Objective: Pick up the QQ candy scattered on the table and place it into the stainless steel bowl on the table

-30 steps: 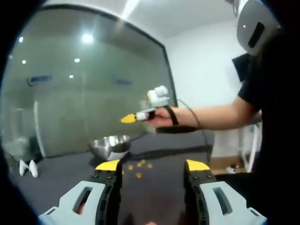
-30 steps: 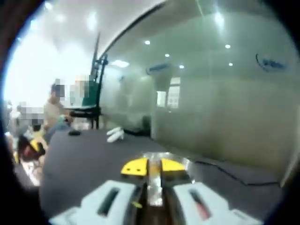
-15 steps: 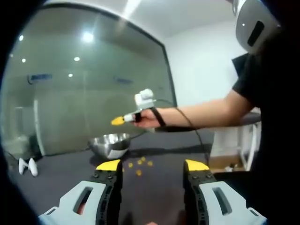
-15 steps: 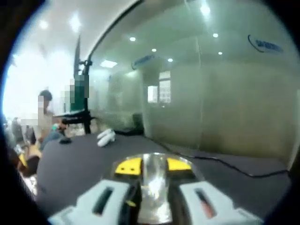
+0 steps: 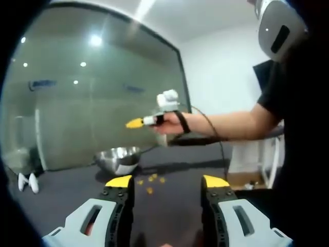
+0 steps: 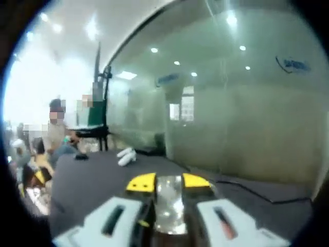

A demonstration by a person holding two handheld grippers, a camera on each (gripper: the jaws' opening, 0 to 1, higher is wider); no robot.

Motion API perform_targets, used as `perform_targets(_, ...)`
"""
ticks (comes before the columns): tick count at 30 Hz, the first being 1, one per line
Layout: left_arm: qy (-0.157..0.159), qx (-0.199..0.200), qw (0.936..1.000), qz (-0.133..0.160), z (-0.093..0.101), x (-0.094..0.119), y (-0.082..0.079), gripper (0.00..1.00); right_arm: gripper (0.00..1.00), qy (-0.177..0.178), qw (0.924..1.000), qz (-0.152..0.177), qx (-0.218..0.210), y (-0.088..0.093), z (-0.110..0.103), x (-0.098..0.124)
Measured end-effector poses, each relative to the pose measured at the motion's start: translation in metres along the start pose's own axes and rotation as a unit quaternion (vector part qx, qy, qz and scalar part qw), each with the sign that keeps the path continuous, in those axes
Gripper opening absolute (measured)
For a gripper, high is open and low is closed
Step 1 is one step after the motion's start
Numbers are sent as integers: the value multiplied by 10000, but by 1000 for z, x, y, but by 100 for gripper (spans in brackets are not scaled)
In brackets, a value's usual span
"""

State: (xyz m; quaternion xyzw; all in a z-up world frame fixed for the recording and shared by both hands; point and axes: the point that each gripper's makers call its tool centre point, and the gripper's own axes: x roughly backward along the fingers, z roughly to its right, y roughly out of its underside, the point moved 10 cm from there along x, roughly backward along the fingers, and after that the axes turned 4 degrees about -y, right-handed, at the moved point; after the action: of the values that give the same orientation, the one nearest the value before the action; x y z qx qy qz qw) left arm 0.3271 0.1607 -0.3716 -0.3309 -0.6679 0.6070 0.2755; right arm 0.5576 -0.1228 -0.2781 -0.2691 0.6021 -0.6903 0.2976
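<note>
In the left gripper view we see two small white objects [image 5: 24,182] at the far left of the dark table [image 5: 175,216], then the stainless steel bowl [image 5: 117,159] standing upright on it. Just right of the bowl, several pieces of QQ candy [image 5: 149,180] lie scattered on the tabletop. Our left gripper [image 5: 167,181] hangs low over the near table, its yellow-tipped jaws spread wide apart and holding nothing. Above the bowl and candy, the right gripper [image 5: 134,123] is held out in a hand [image 5: 167,125] (whether its yellow tips are parted we cannot tell from here). In the right gripper view, the right gripper [image 6: 168,181] has its jaws a little apart, and the bowl [image 6: 169,203] gleams between them.
</note>
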Motion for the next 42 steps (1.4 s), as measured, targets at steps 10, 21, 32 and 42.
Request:
perform_targets(10, 89, 75, 9999, 33, -3, -6, 0, 53, 25, -106, 9995, -264, -141, 42, -39, 90)
perform_targets(21, 178, 158, 9996, 124, 0, -12, -5, 53, 26, -102, 9962, -780, -382, 113, -76, 144)
perform_targets(32, 81, 153, 9997, 173, -2, -9, -9, 52, 25, -271, 9936, -1013, -409, 122, -83, 136)
perform_targets(42, 86, 133, 9998, 101, 0, -8, -7, 49, 26, -584, 9898, -1183, -538, 136, -86, 111)
